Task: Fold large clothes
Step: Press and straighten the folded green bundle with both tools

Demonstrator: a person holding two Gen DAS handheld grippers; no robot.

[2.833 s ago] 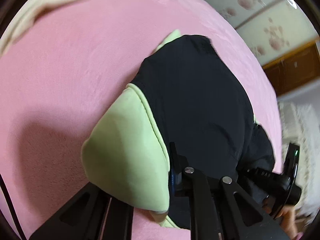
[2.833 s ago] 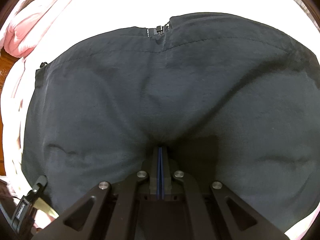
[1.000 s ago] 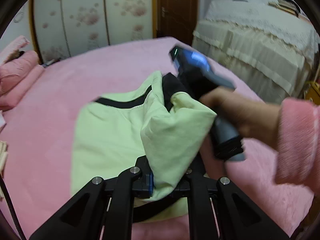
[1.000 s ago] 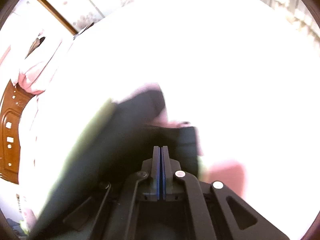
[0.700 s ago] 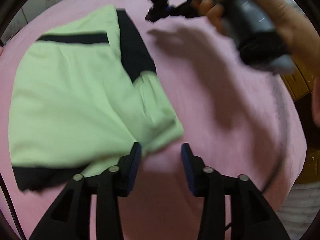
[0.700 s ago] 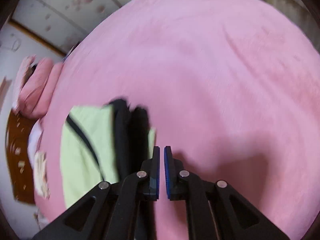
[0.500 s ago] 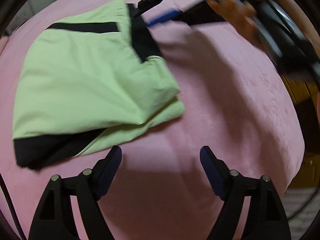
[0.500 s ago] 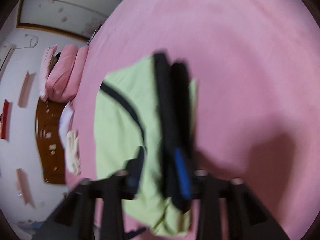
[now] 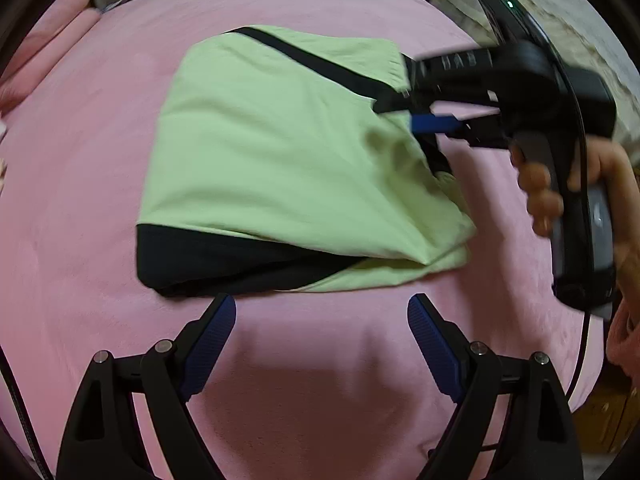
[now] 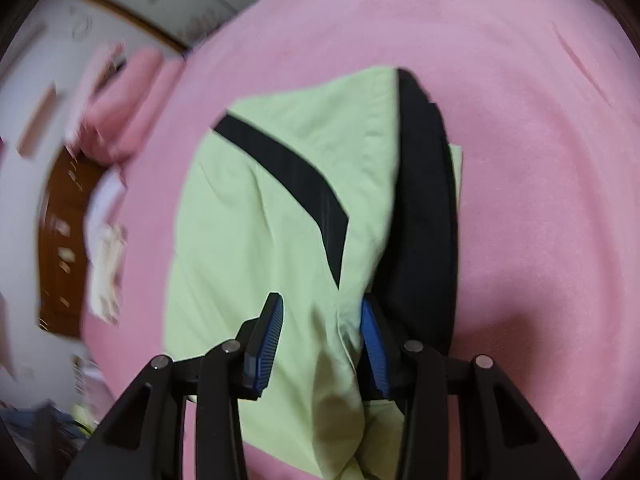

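Left wrist view: a folded garment (image 9: 280, 152), pale green with black panels and a black diagonal stripe, lies on a pink blanket (image 9: 100, 280) that covers the bed. The left gripper (image 9: 322, 344) hangs over the blanket just beside the garment's near black edge; its jaws are spreading wider at this moment, and nothing but bare pink blanket shows between its blue-padded fingers (image 9: 208, 340). Beyond the garment's far-right corner, the right gripper (image 9: 400, 114) reaches in over the cloth, gripped by a bare hand (image 9: 580, 196) wrapped around its grey handle. Its blue pad shows at the garment's edge, where the green layer meets the black one. In the right wrist view the garment (image 10: 280, 220) fills the middle of the frame, the black stripe crossing the green panel and a black layer running along its right side. The right gripper (image 10: 322, 340) stands partly apart with a raised fold of green cloth between its pads; the right pad looks to be against the fold, the left pad is clear of it, so the cloth is not clamped. Past the garment, on the left, pink bedding (image 10: 120, 108) and a brown wooden piece (image 10: 60, 232) are blurred.
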